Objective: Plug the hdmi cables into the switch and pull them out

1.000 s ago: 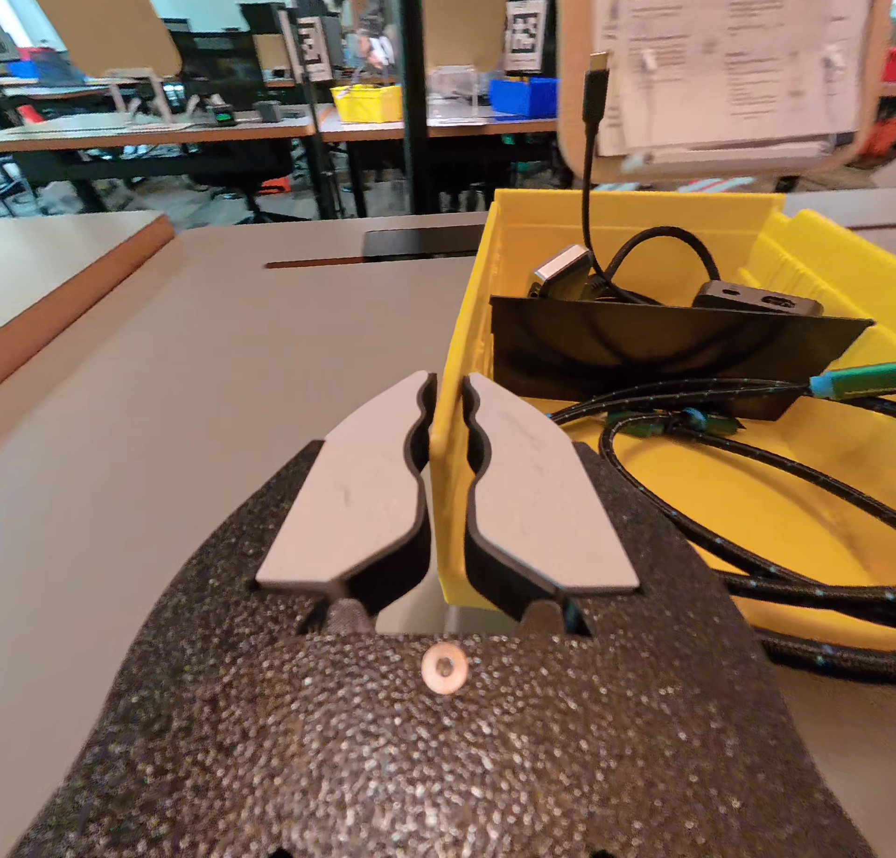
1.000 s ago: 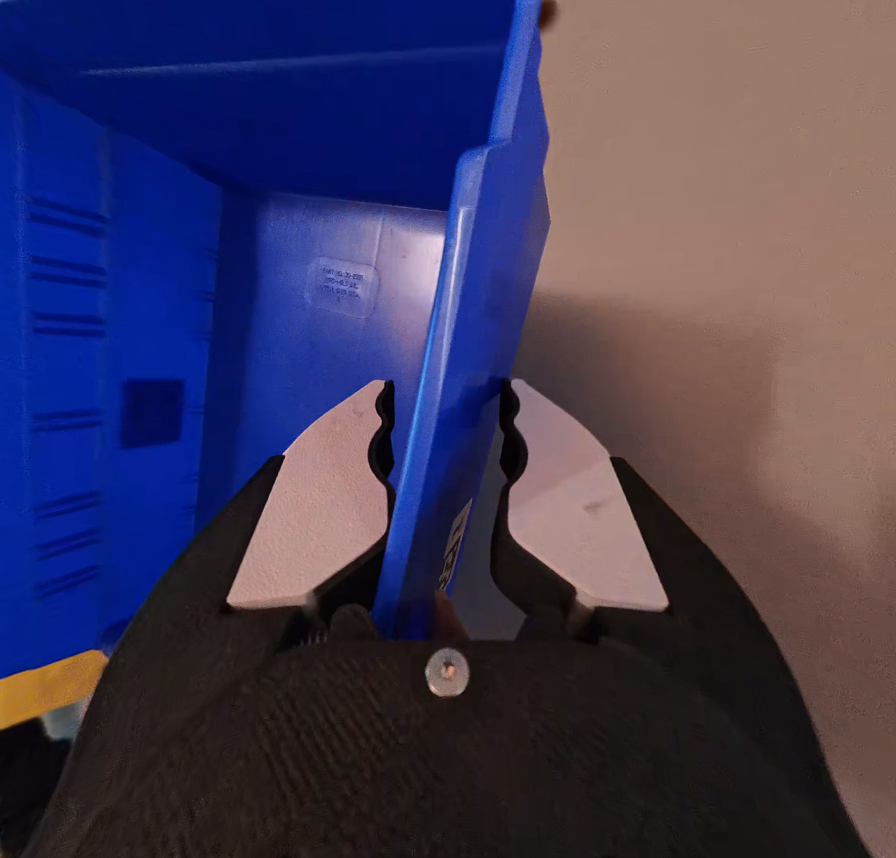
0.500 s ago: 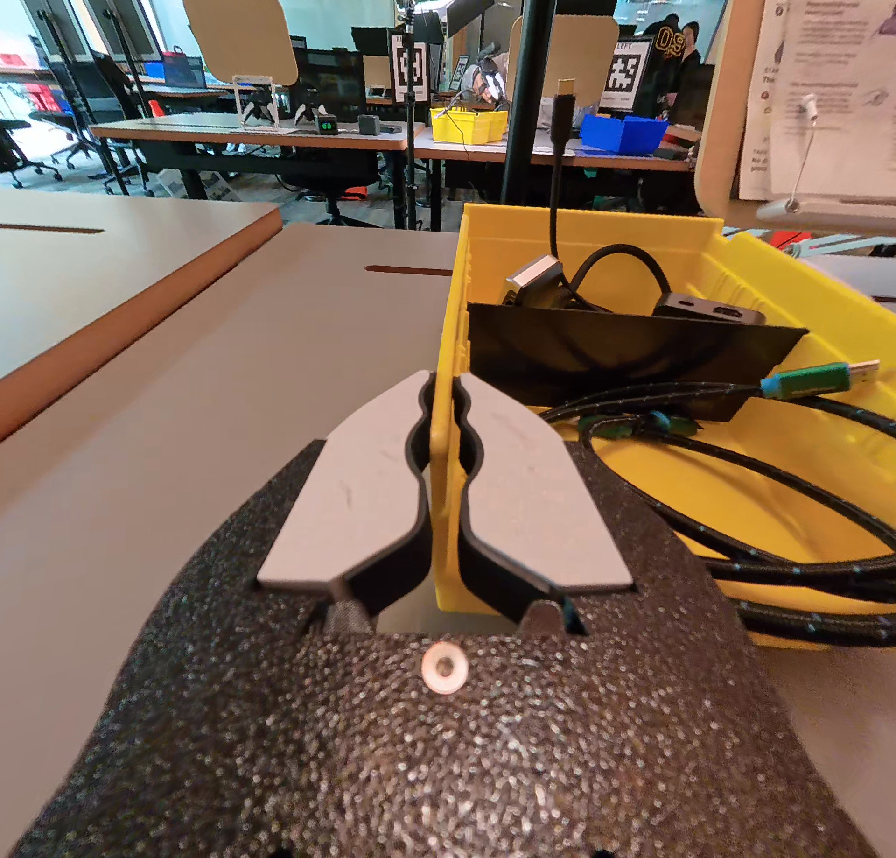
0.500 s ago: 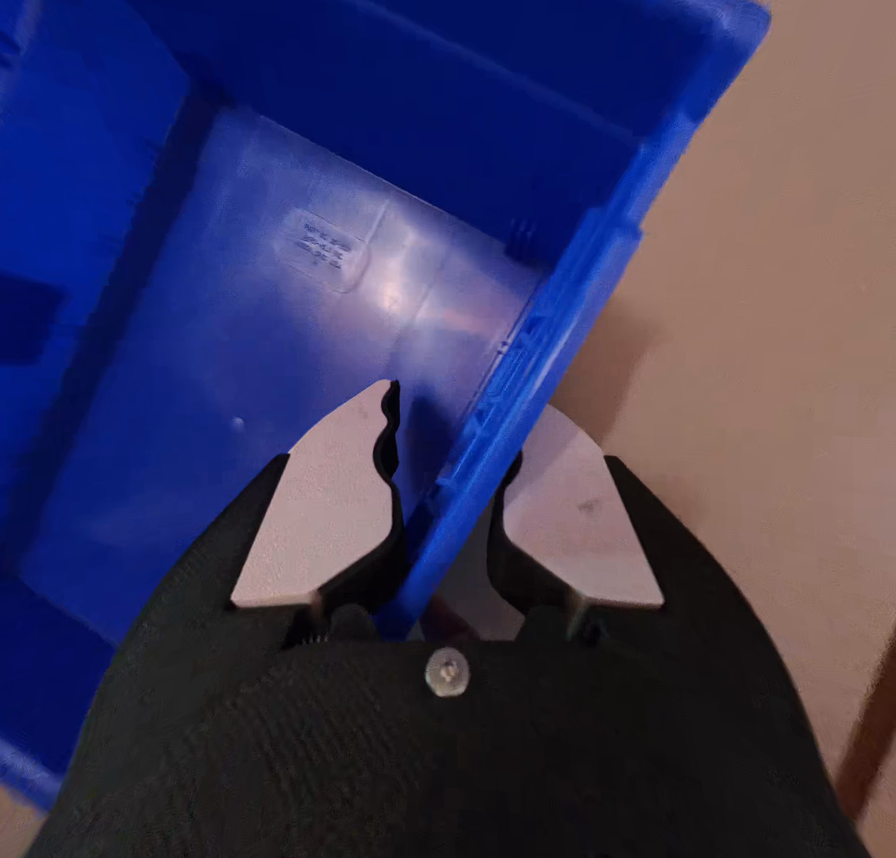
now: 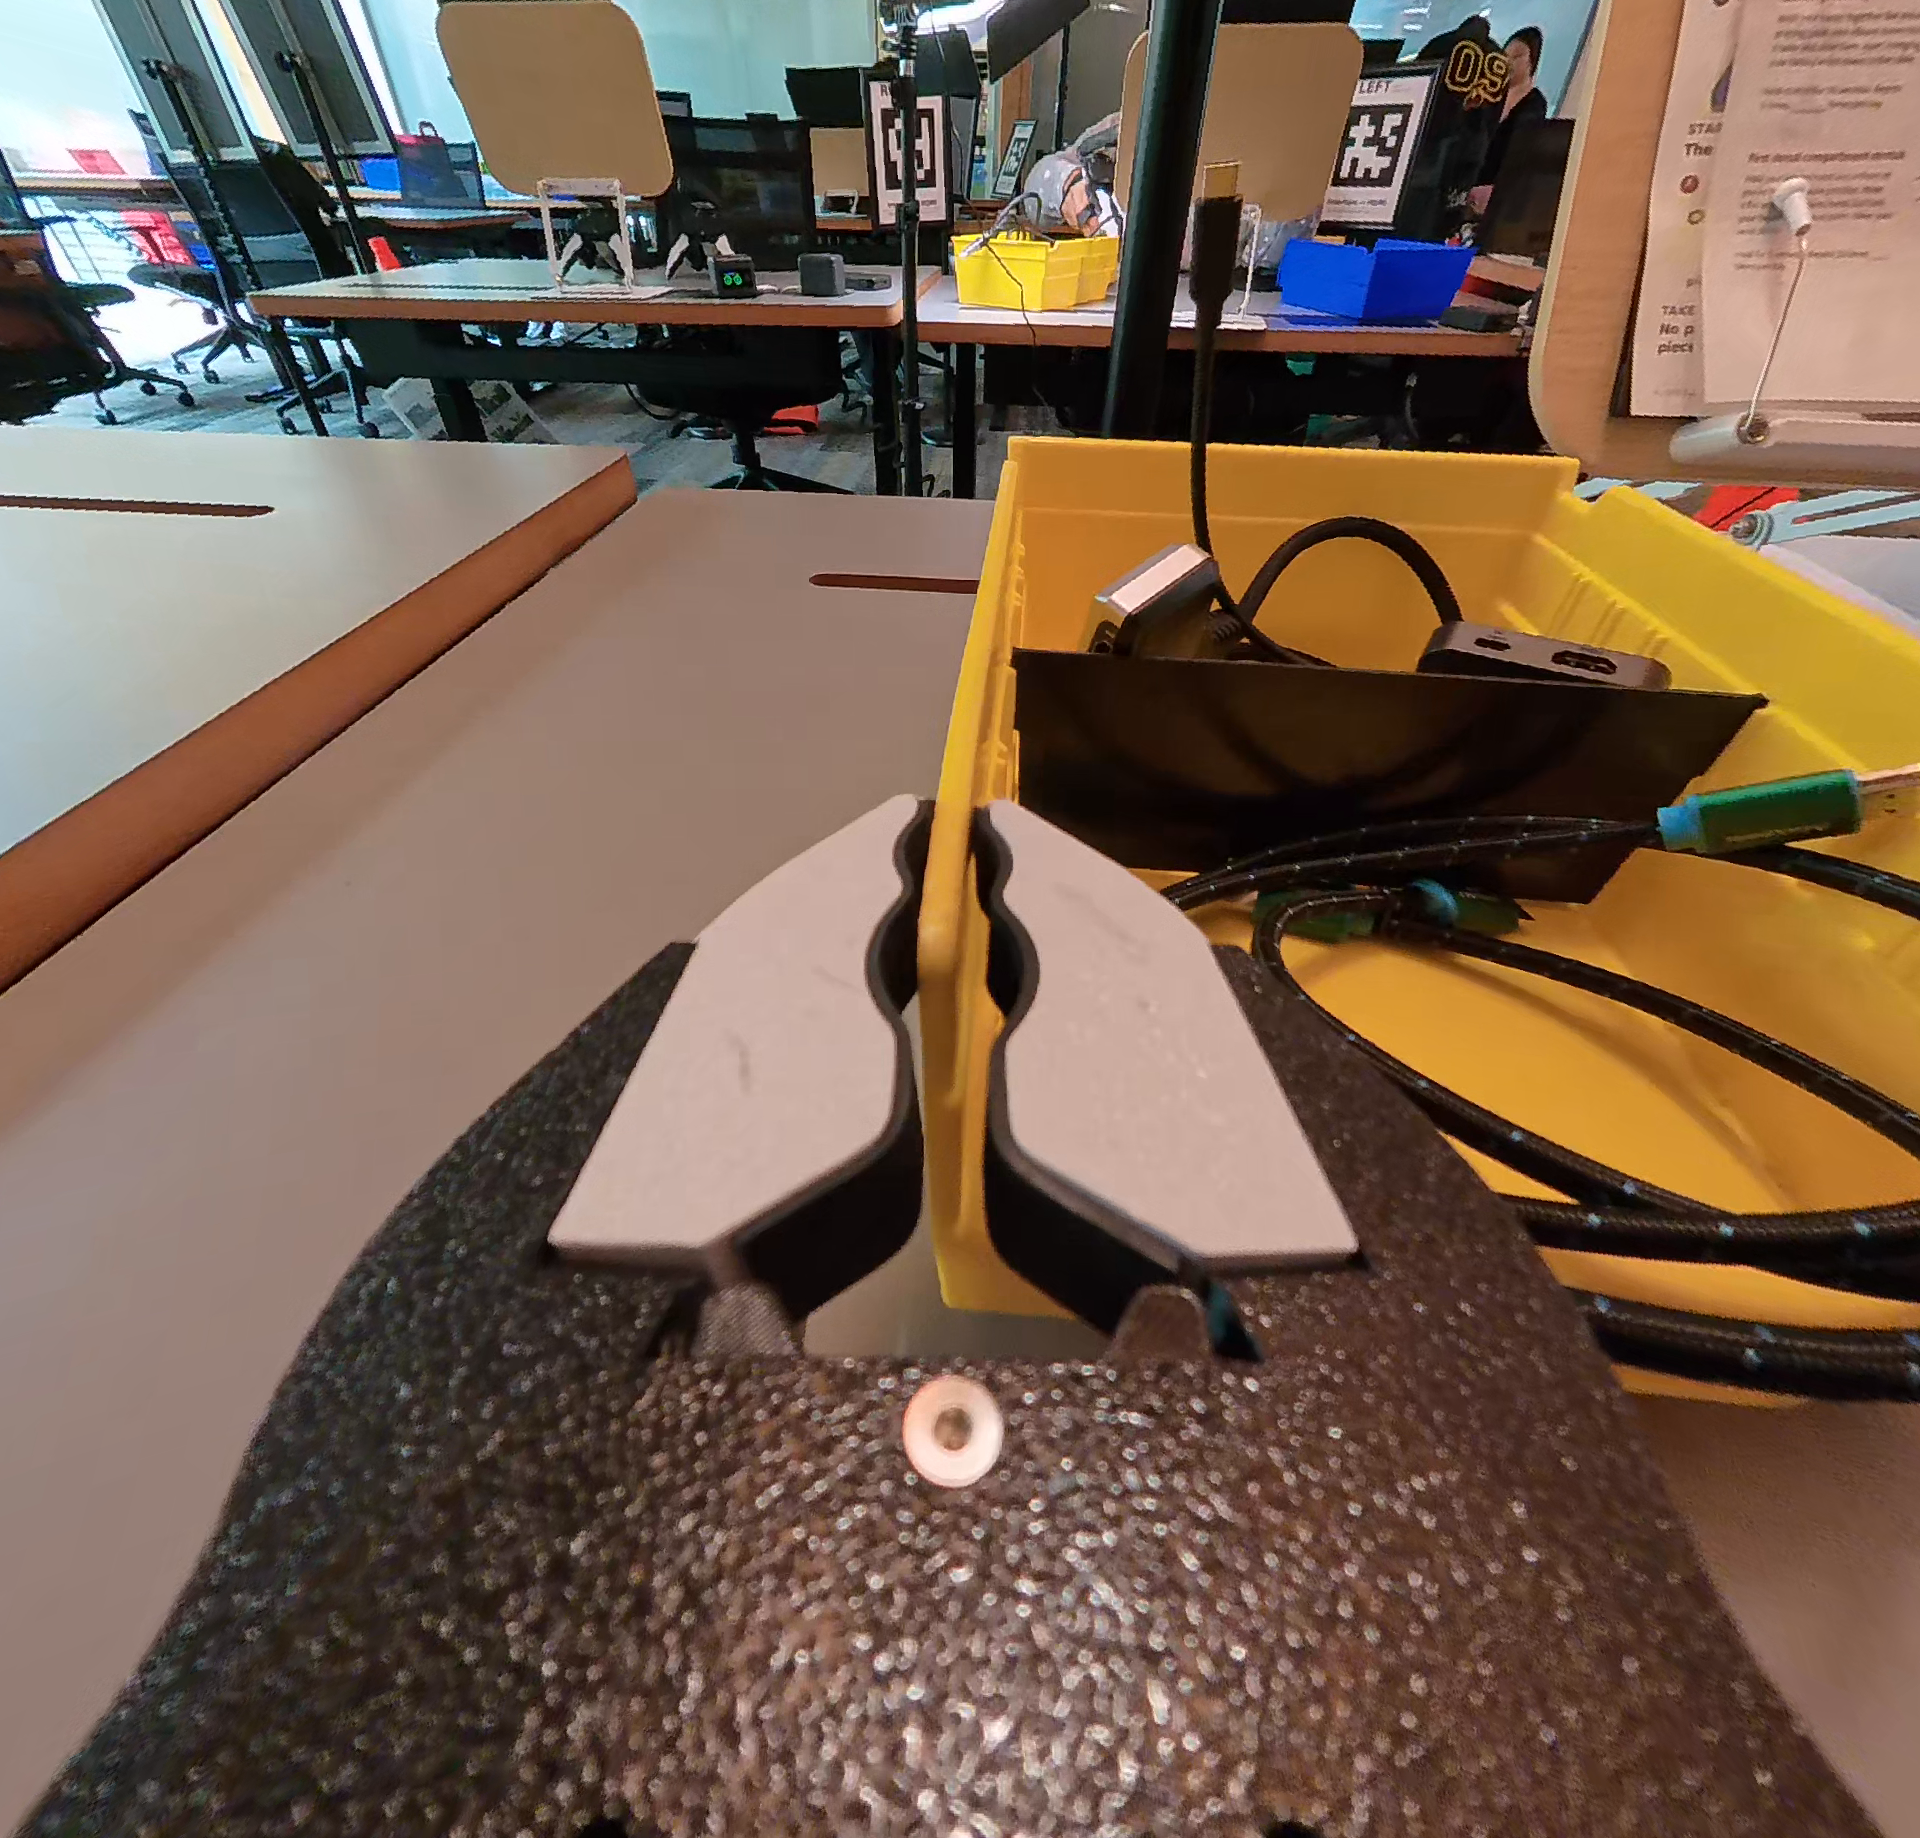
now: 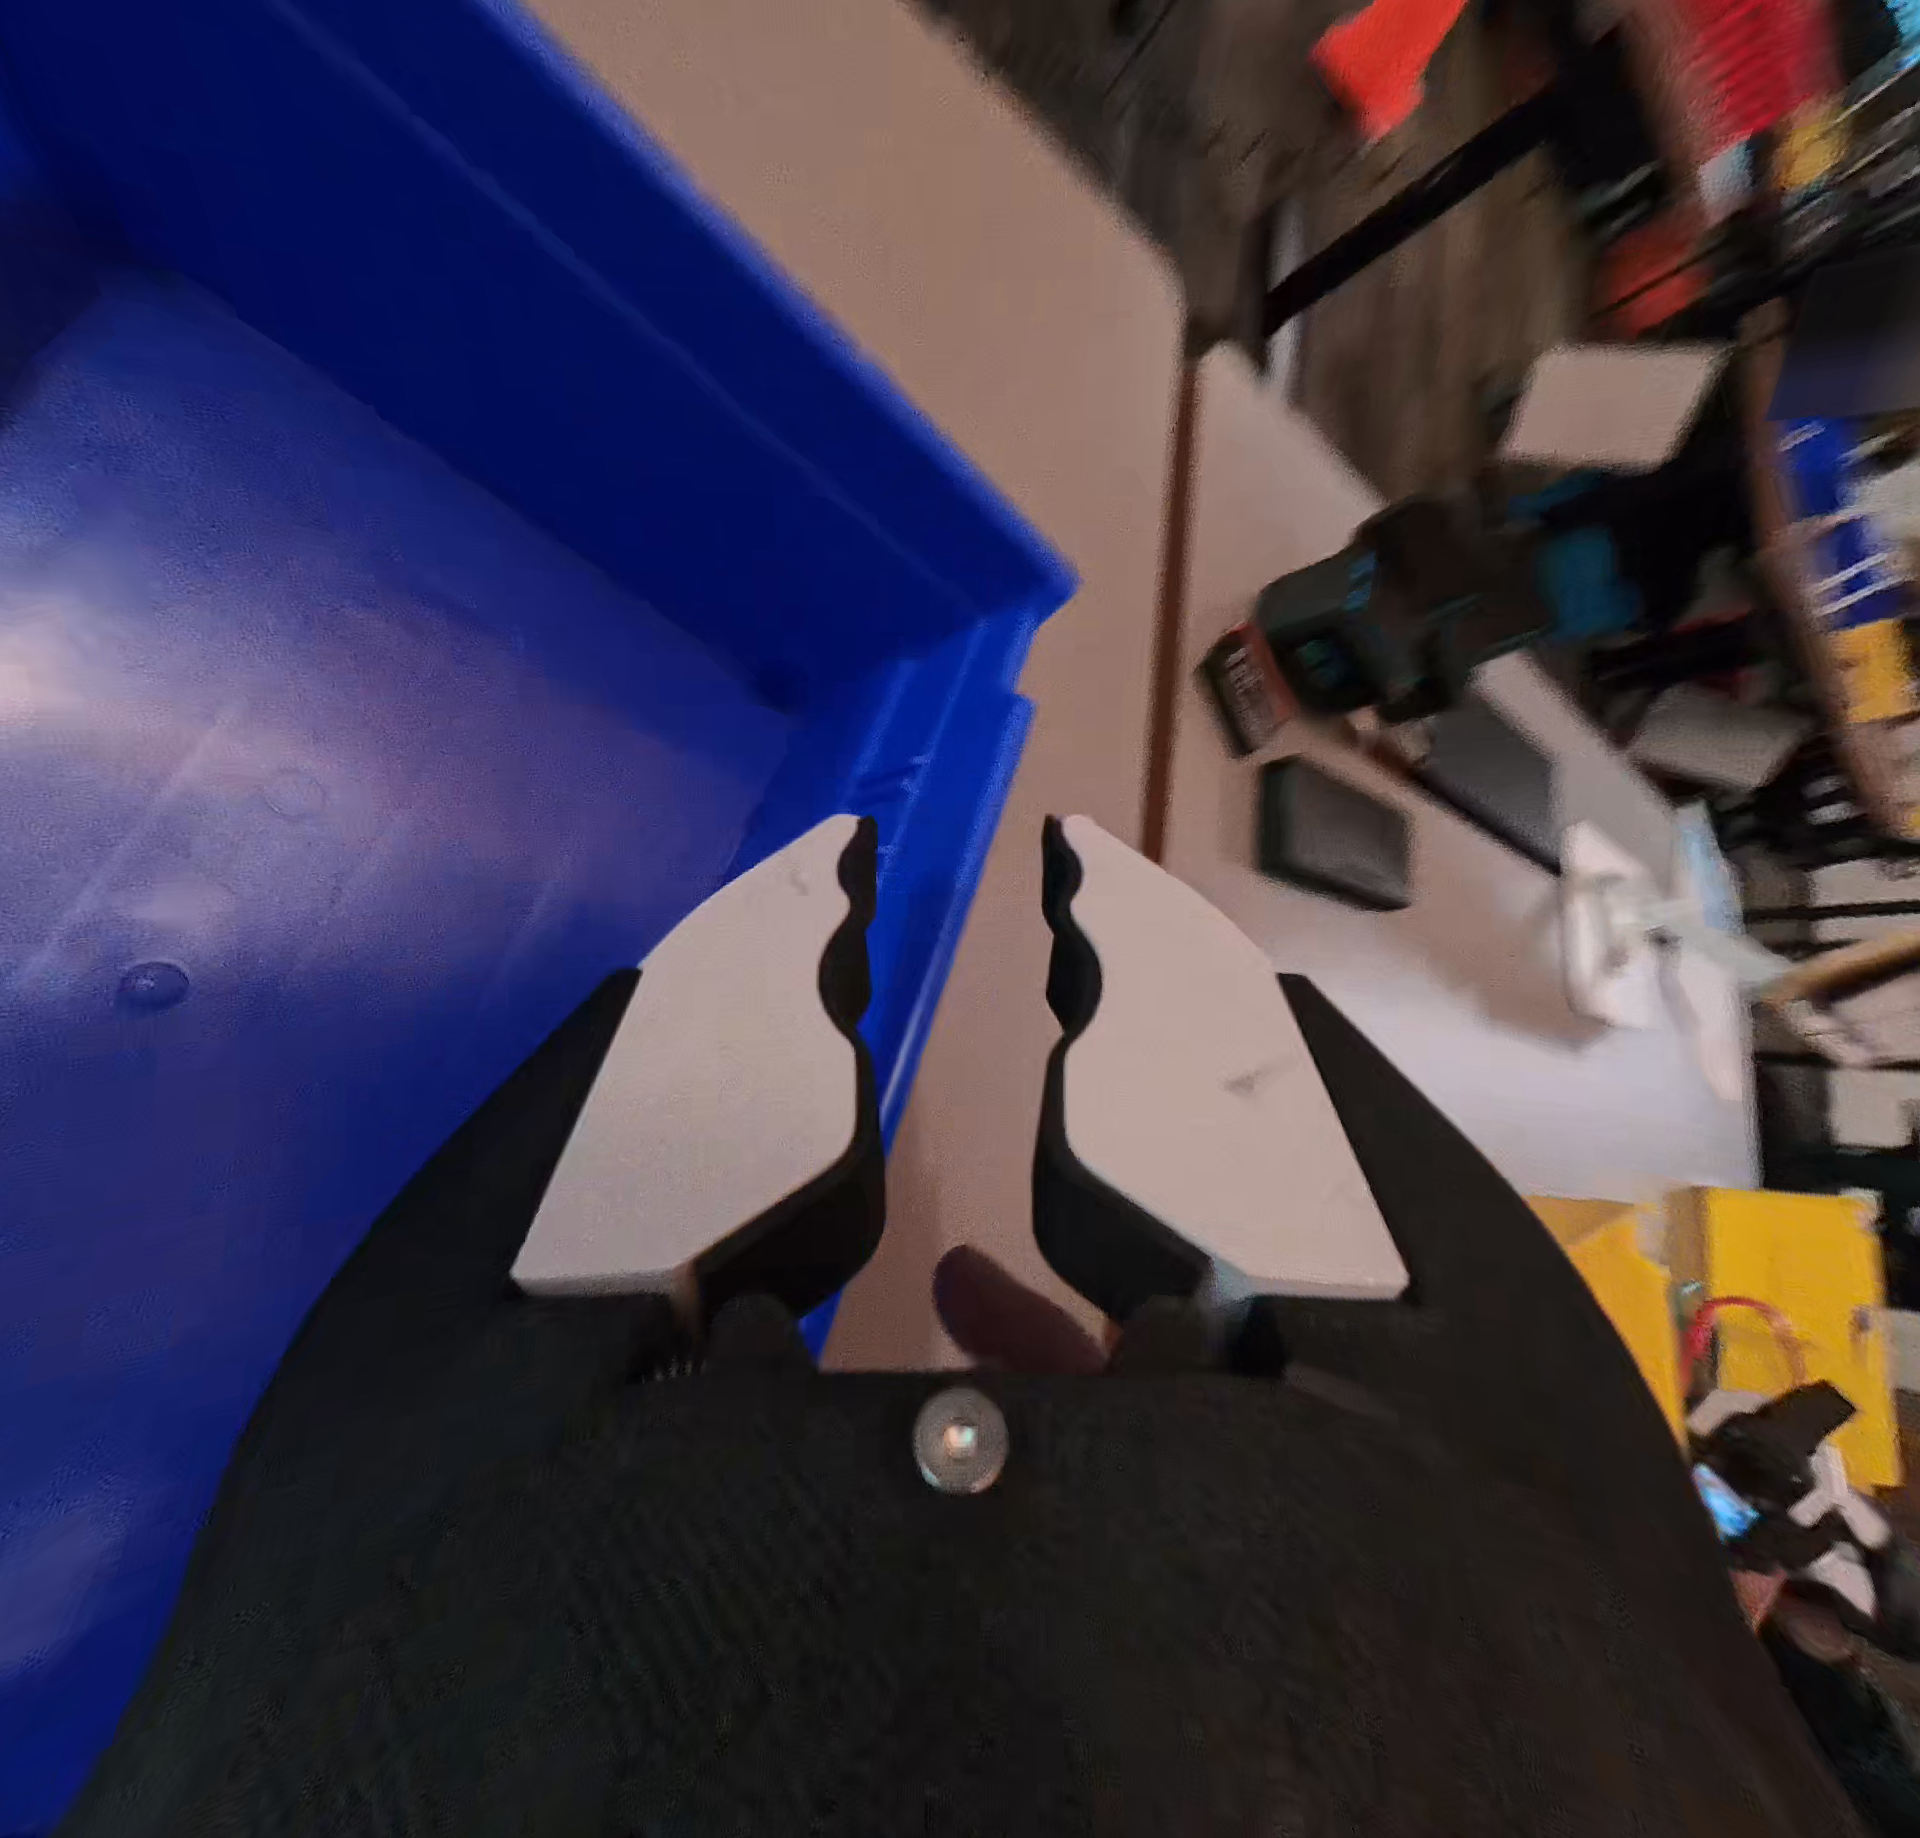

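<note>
In the left wrist view my left gripper [image 5: 951, 822] is shut on the left wall of a yellow bin [image 5: 1299, 469], with both pads pressing the thin wall. The bin holds black braided HDMI cables [image 5: 1558, 1061], one with a green plug [image 5: 1766, 812]. Behind a black divider [image 5: 1351, 749] lie a small black switch [image 5: 1548, 661] and a silver adapter [image 5: 1153, 583]. In the right wrist view my right gripper [image 6: 961, 832] is open astride the wall of an empty blue bin [image 6: 416, 645]. The wall lies by the left pad, with a gap to the right pad.
A thin black cable with a small plug [image 5: 1210, 230] stands up from the yellow bin. A board with papers [image 5: 1766, 178] hangs at the right. A second table [image 5: 260, 593] adjoins on the left. Blurred dark devices [image 6: 1351, 645] lie beyond the blue bin.
My left gripper's pads closed onto the yellow wall and stay there. My right gripper's jaws narrowed while its view swung round the blue bin's corner; the wall now sits to the left between them.
</note>
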Demonstrator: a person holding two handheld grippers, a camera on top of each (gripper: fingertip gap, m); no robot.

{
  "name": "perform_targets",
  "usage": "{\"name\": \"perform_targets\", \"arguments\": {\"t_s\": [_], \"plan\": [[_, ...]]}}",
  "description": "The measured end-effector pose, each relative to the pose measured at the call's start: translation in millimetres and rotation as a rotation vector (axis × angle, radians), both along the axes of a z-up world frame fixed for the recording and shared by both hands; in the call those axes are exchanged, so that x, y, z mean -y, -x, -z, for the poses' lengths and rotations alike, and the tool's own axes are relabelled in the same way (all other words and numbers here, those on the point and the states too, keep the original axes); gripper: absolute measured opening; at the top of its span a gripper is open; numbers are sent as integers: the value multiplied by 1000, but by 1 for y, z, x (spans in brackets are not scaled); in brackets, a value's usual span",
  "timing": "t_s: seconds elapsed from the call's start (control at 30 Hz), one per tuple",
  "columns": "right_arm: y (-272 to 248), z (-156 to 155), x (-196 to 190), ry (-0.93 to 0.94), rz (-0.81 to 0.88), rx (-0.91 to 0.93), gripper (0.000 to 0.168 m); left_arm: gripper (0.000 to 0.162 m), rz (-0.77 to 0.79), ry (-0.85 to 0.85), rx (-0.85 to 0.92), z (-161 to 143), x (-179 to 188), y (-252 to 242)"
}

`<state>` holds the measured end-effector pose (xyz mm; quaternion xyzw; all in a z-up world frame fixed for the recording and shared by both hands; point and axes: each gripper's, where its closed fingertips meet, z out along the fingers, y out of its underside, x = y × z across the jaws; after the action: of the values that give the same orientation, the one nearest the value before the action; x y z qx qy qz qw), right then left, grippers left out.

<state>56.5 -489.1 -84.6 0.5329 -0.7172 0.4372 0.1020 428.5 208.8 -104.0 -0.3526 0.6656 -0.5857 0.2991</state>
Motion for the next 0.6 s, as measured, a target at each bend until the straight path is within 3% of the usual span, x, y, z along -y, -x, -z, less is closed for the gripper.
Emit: {"name": "perform_targets", "arguments": {"t_s": [0.1,0.2,0.27,0.37,0.43,0.53,0.6], "plan": [[-10,-37,-53,55,-140,204,34,7,-8,-1,0,0,0,1],[-26,-43,-138,-168,-363,449,47,12,-39,-71,9,-8,-4,5],[-31,-37,-194,-326,-537,548,55,20,-6,-135,101,-34,1,15],[-23,-17,-250,-493,-729,553,61,23,307,-241,225,-67,50,44],[-17,-7,-260,-510,-759,549,61,35,581,-443,225,-66,85,60],[-13,-2,-266,-564,-756,592,59,41,672,-825,414,-80,114,37],[-13,-5,-269,-576,-756,589,60,50,820,-1032,422,-76,133,29]]}}
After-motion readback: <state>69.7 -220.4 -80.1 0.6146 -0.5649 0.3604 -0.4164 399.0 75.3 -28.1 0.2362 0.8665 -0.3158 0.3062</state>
